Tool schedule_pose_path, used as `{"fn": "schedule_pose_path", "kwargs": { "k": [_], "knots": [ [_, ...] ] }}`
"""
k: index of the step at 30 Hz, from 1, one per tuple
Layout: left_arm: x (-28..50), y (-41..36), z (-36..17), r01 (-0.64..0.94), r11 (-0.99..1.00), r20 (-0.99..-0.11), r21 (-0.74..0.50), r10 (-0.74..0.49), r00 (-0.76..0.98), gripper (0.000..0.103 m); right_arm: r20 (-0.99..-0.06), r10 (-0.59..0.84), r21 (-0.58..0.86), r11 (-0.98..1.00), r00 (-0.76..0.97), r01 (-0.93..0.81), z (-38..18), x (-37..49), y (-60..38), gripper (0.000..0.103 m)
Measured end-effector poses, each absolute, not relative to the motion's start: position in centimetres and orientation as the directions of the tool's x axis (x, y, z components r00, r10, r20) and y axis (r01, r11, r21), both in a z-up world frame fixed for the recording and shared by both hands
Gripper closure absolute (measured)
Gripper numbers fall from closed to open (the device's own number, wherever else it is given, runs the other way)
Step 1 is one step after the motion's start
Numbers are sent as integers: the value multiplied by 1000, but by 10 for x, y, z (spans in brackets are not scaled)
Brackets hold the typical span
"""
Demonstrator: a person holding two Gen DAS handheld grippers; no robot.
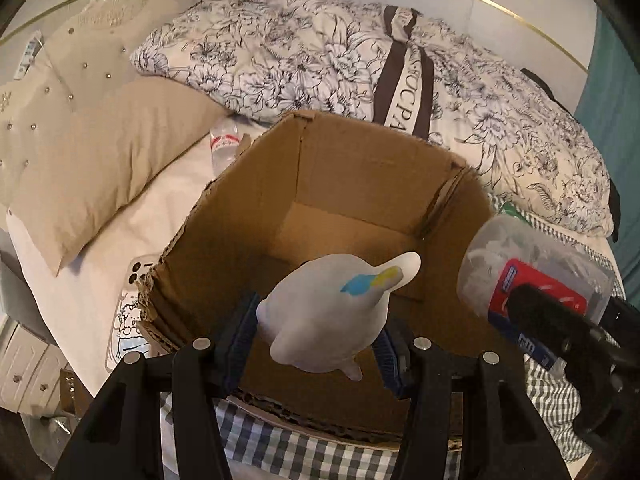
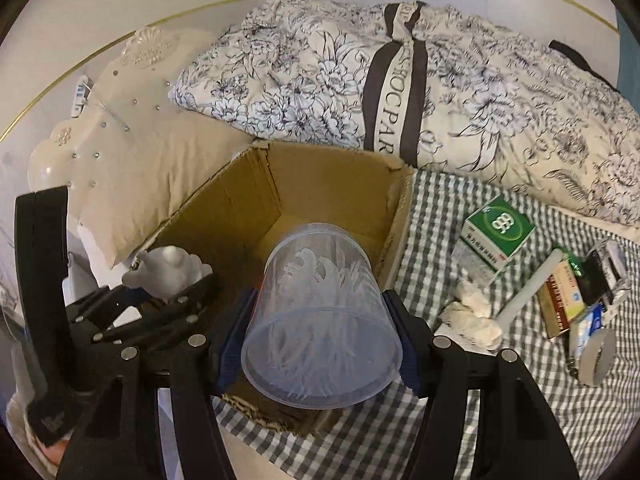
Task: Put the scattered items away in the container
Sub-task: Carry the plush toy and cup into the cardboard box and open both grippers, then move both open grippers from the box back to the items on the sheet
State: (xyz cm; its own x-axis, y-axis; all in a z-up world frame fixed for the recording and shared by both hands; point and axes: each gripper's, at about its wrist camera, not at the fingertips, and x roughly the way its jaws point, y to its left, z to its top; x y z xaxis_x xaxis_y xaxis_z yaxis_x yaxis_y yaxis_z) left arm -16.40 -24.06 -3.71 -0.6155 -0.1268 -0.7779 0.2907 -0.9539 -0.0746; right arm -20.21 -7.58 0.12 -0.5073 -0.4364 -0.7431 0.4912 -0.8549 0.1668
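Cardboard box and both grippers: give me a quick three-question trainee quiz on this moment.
1. True or false: the left gripper grips a white figurine above the cardboard box.
2. What does the right gripper hold? A) green medicine box B) clear plastic tub of cotton swabs C) tape roll
3. Fill in: the green medicine box lies on the ____ cloth, outside the box.

Key: 1 true; 2 B, the clear plastic tub; 3 checked.
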Motion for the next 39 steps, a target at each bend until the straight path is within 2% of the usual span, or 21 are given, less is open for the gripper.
{"fn": "schedule_pose_path", "kwargs": {
  "k": [2,4,5,6,7,17,31,35,39],
  "knots": [
    [-164,-240,-37,283,-956,-770,-74,-125,-626,48,-733,-457,192,-849,-503,492,-2,-204,-77,41],
    [-164,-241,-37,283,-955,-768,-86,-118,-630,40,-720,-480,226,-845,-501,484,-3,-206,-76,38],
    [-165,-242,-37,289,-954,-767,-84,-123,-630,22,-714,-482,231,-847,-508,479,-2,-206,-75,34],
    [-164,-243,-36,302,-950,-765,-76,-139,-629,9,-707,-480,230,-851,-520,472,0,-205,-74,23],
    [-163,-243,-35,310,-948,-758,-76,-147,-636,8,-695,-476,228,-857,-539,462,3,-204,-70,20],
    [-149,-224,-26,318,-945,-747,-79,-155,-646,8,-624,-415,206,-905,-662,372,34,-189,1,20],
    [-116,-126,5,182,-981,-694,-73,-81,-715,8,-634,-268,187,-963,-726,193,37,-144,136,20],
    [-111,-96,9,150,-986,-684,-68,-63,-727,2,-625,-240,188,-970,-743,155,39,-132,169,20],
    [-109,-65,11,105,-993,-680,-55,-40,-732,2,-628,-220,200,-973,-746,118,33,-121,202,20]
  ]
}}
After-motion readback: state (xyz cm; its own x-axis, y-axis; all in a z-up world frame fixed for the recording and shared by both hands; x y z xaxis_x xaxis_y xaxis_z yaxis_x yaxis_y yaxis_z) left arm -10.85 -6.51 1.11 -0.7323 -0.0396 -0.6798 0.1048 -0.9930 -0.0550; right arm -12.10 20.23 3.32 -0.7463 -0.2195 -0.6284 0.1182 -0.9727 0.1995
